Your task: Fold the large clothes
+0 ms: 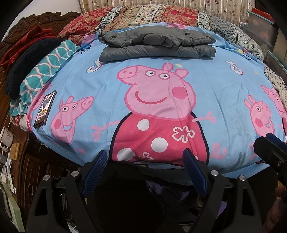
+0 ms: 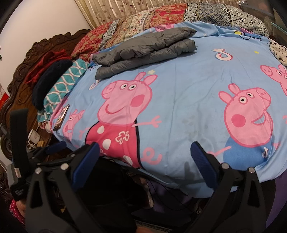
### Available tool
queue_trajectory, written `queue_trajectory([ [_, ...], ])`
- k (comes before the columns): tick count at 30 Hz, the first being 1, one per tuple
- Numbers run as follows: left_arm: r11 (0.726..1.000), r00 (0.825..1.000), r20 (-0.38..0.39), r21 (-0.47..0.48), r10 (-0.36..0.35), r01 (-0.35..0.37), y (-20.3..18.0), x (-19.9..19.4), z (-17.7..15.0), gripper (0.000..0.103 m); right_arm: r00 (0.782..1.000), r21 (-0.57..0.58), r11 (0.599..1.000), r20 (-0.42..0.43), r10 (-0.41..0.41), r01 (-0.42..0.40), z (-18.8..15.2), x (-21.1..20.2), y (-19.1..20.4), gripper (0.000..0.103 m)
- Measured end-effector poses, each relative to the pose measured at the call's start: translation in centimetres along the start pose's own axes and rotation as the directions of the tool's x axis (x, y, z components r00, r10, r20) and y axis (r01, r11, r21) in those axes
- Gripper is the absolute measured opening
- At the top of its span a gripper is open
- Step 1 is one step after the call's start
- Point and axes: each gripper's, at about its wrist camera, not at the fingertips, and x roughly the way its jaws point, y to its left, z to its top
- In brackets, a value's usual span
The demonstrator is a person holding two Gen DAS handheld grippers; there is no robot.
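Observation:
A grey puffy jacket lies folded in a thick stack at the far side of the bed, on the blue cartoon-pig sheet. It also shows in the right wrist view. My left gripper is open and empty, held at the near edge of the bed, far from the jacket. My right gripper is open and empty, also at the near edge. Its fingers show at the right of the left wrist view.
A phone lies near the sheet's left edge. A dark knitted item and a teal patterned cloth lie at the left by a carved wooden headboard. Patterned quilts are piled behind the jacket. A mug stands at the left.

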Motion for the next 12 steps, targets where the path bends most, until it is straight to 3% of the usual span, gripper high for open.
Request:
queue_trajectory([
  [12, 1.000, 1.000, -0.018, -0.004, -0.007, 0.007, -0.23, 0.10, 0.02, 0.102, 1.000, -0.001, 1.000, -0.003, -0.007, 0.007, -0.02, 0.00, 0.01, 0.096],
])
